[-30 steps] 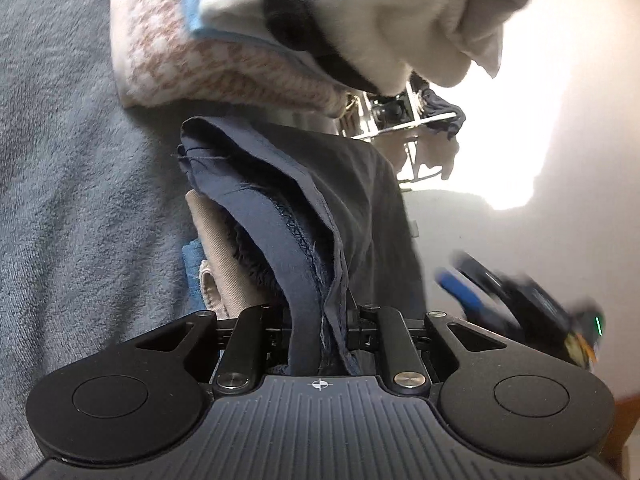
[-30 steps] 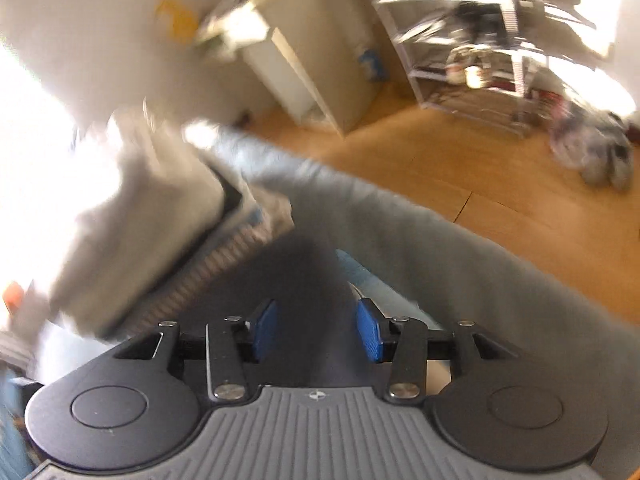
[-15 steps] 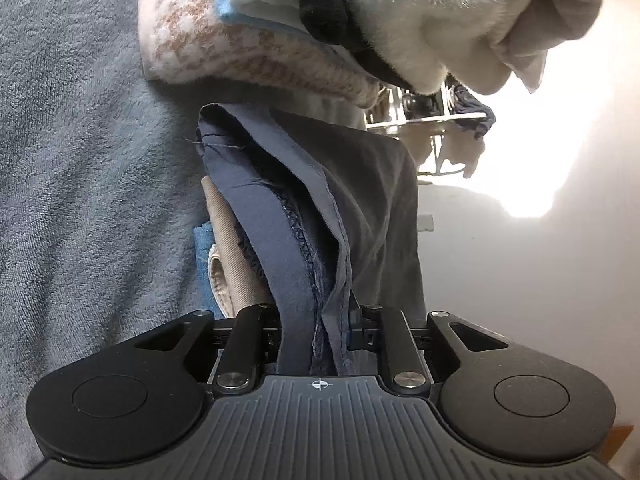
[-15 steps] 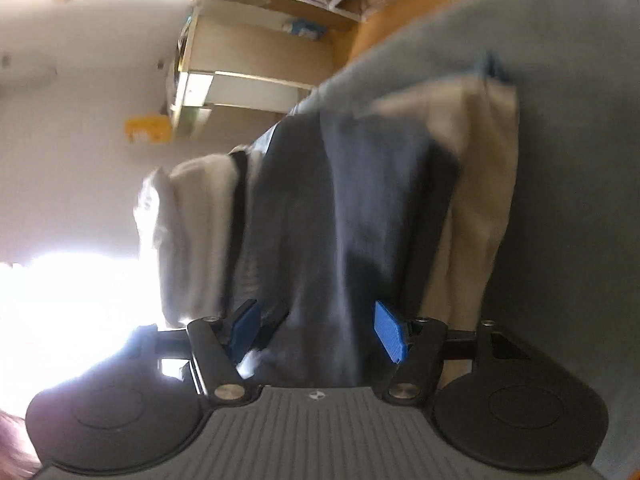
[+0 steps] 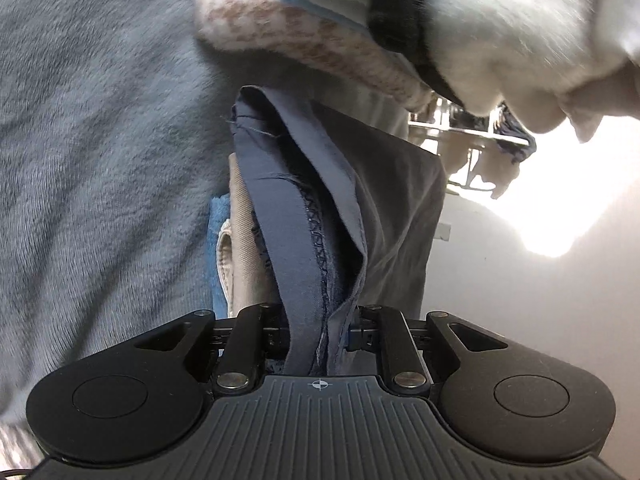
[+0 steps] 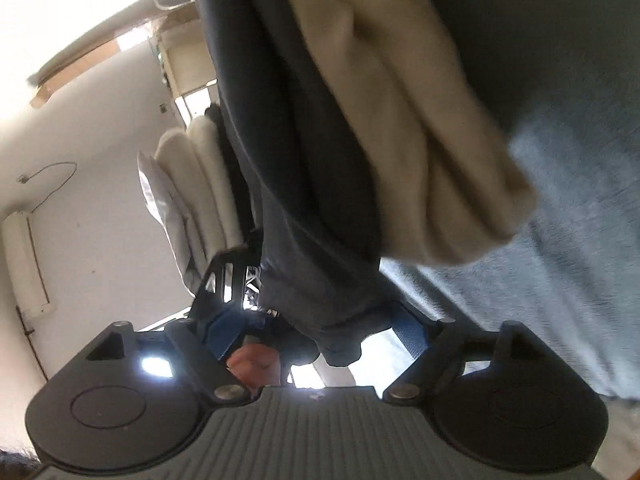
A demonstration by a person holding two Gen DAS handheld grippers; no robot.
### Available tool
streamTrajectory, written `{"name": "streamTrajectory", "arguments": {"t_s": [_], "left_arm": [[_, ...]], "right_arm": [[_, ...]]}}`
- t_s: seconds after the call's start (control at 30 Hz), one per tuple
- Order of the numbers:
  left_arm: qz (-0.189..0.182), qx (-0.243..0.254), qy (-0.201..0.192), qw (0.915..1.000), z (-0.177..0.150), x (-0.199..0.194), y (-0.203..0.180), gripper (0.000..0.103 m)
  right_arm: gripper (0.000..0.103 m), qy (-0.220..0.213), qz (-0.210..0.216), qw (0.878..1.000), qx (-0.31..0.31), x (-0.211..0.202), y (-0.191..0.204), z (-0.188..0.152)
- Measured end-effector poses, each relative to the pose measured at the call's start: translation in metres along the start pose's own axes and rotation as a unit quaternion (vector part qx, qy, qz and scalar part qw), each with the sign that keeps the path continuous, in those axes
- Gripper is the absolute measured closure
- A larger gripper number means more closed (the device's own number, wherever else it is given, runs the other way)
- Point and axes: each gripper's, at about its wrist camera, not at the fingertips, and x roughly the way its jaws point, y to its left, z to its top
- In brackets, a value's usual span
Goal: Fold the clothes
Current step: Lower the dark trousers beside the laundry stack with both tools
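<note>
A folded dark navy garment (image 5: 384,200) lies on a beige garment (image 5: 244,264) and a blue cloth (image 5: 216,240), all on a grey fleece blanket (image 5: 100,160). My left gripper (image 5: 314,320) is shut on the near edge of the navy garment, whose layers bunch up between its fingers. In the right wrist view, which is rolled on its side, the navy garment (image 6: 280,160) and the beige garment (image 6: 400,120) fill the middle. My right gripper (image 6: 320,326) has its jaws wide and still opening. The navy fold's end hangs between its blue pads (image 6: 410,330), and neither pad presses on it.
A stack of folded clothes (image 5: 320,40), pink houndstooth at the bottom and fluffy white on top, sits just beyond the navy garment. It also shows as white layers (image 6: 192,184) in the right wrist view. A drying rack (image 5: 480,148) stands by a bright wall.
My right gripper has rolled onto its side, dropped to the navy garment's end and spread its jaws around it. My left gripper has rolled a little and kept its grip.
</note>
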Motion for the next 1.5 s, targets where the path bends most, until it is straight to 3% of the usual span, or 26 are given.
{"name": "streamTrajectory", "arguments": {"t_s": [0.23, 0.37, 0.43, 0.47, 0.53, 0.6, 0.7, 0.8, 0.9, 1.03, 1.13, 1.27, 1.37, 1.5], "left_arm": [[0.004, -0.02, 0.01, 0.9997, 0.004, 0.007, 0.001, 0.087], [0.002, -0.029, 0.014, 0.9995, 0.006, 0.012, 0.003, 0.087], [0.0, -0.032, 0.016, 0.9994, 0.008, 0.014, 0.004, 0.087], [-0.001, -0.031, 0.016, 0.9994, 0.008, 0.014, 0.005, 0.087], [-0.007, -0.029, 0.016, 0.9994, 0.008, 0.016, 0.005, 0.087], [-0.016, -0.026, 0.016, 0.9994, 0.006, 0.018, 0.007, 0.088], [-0.035, -0.014, 0.014, 0.9992, 0.0, 0.019, 0.008, 0.088], [-0.067, -0.002, 0.007, 0.9977, -0.01, 0.018, 0.007, 0.089], [-0.096, -0.004, 0.009, 0.9953, -0.025, 0.023, 0.014, 0.089], [-0.09, 0.0, 0.013, 0.9958, -0.028, 0.036, 0.025, 0.089], [-0.085, 0.008, 0.009, 0.9963, -0.029, 0.039, 0.027, 0.089], [-0.065, 0.073, -0.017, 0.9951, -0.028, 0.022, 0.003, 0.088], [-0.023, 0.14, -0.042, 0.989, -0.033, 0.019, -0.014, 0.086], [-0.018, 0.184, -0.068, 0.9804, -0.04, -0.001, -0.011, 0.08]], "right_arm": [[0.008, -0.029, -0.02, 0.999, -0.015, 0.012, -0.007, 0.0], [0.007, -0.03, 0.009, 0.999, -0.009, 0.024, -0.014, 0.002], [0.024, -0.023, 0.022, 0.999, -0.013, 0.035, -0.01, -0.001], [0.038, -0.02, 0.025, 0.999, -0.016, 0.039, -0.007, -0.003], [0.052, -0.023, 0.021, 0.999, -0.018, 0.041, 0.001, -0.006], [0.074, -0.036, 0.006, 0.999, -0.023, 0.038, 0.009, -0.009], [0.082, -0.05, -0.028, 0.997, -0.055, 0.031, 0.031, -0.013], [0.084, -0.053, -0.071, 0.988, -0.13, 0.023, 0.066, -0.021], [0.084, -0.052, -0.117, 0.969, -0.21, 0.011, 0.097, -0.022], [0.085, -0.049, -0.178, 0.946, -0.267, -0.008, 0.105, -0.023], [0.085, -0.048, -0.19, 0.944, -0.266, -0.013, 0.091, -0.021], [0.085, -0.053, -0.187, 0.941, -0.277, -0.006, 0.087, -0.025], [0.085, -0.055, -0.187, 0.945, -0.262, 0.0, 0.073, -0.024], [0.084, -0.06, -0.178, 0.953, -0.236, 0.002, 0.059, -0.019]]}}
